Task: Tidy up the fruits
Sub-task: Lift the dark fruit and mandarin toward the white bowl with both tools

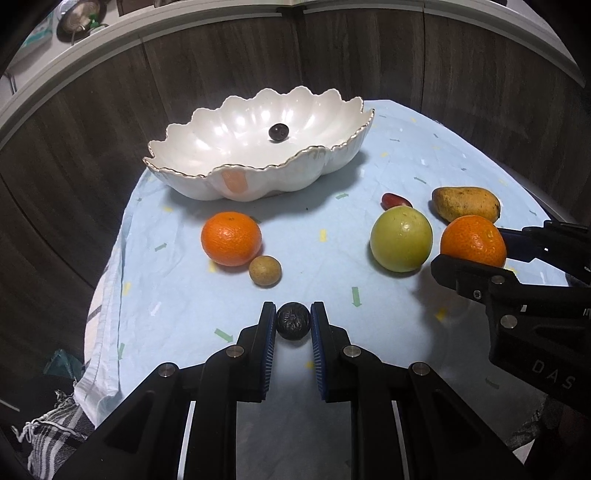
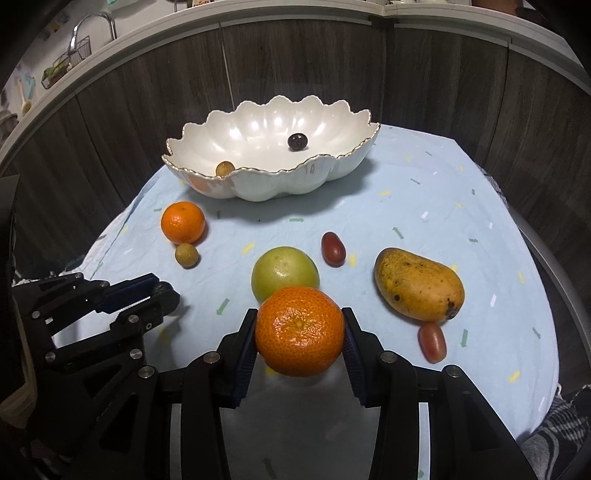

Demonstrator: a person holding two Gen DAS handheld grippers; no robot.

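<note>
Left gripper [image 1: 293, 320] pinching small dark wrinkled round fruit [image 1: 293, 319]; right gripper [image 2: 300, 330] clamping dimpled orange tangerine [image 2: 299, 330], both low over pale-blue cloth [image 1: 192, 295] before scalloped white ceramic bowl [image 1: 207, 184].

Home kitchen: faucet [image 2: 90, 22], wire rack [image 2: 66, 62] on counter, wood-grain cabinet fronts [image 2: 295, 59].

Partly hidden fruit and cropped gripper bodies

The green fruit [image 2: 284, 272] is cut off at its near side by the held orange [image 2: 300, 330] between the fingers; the bowl [image 2: 258, 184] rim hides most of a small tan fruit [image 2: 224, 168]; both gripper bodies run off the bottom edge.
</note>
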